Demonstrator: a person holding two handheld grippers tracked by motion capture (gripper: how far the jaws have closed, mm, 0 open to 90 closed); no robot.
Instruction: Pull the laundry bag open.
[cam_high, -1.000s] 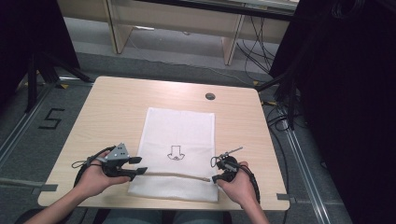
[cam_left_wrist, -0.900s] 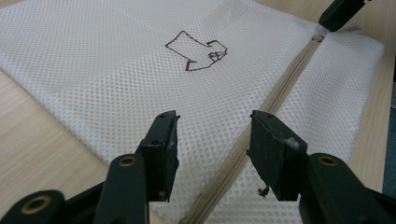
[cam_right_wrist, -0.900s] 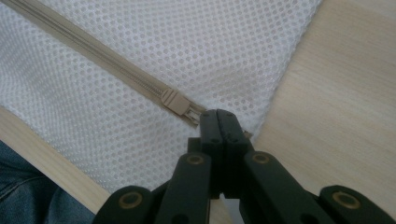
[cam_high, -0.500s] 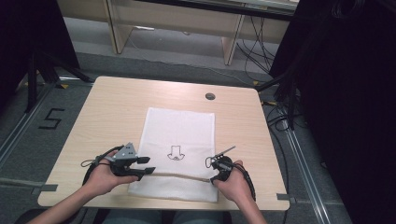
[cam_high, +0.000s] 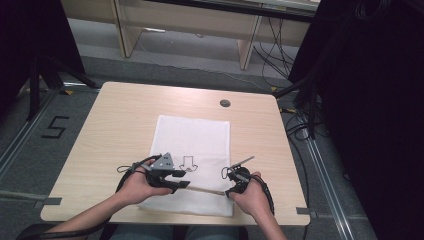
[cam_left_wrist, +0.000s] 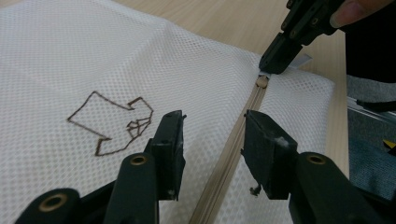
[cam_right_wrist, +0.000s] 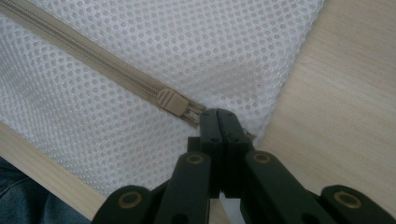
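Your right claw (cam_right_wrist: 218, 122) is clamped on the zipper-end corner of the mesh bag (cam_high: 192, 135); your left claw (cam_left_wrist: 212, 135) has just been narrowing astride the zipper (cam_left_wrist: 243, 121), gripping nothing. The bag lies flat on the counter (cam_high: 120, 115), light and floppy; pinch the slider (cam_right_wrist: 172, 101).

mesh bag (cam_high: 192, 150): white net fabric, brown outline drawing stitched on it, lying flat on my table (cam_high: 120, 125) | zipper (cam_left_wrist: 243, 121): beige, runs along the bag's near edge, teeth closed | slider (cam_right_wrist: 173, 102): beige, at the zipper's end by the bag's right corner
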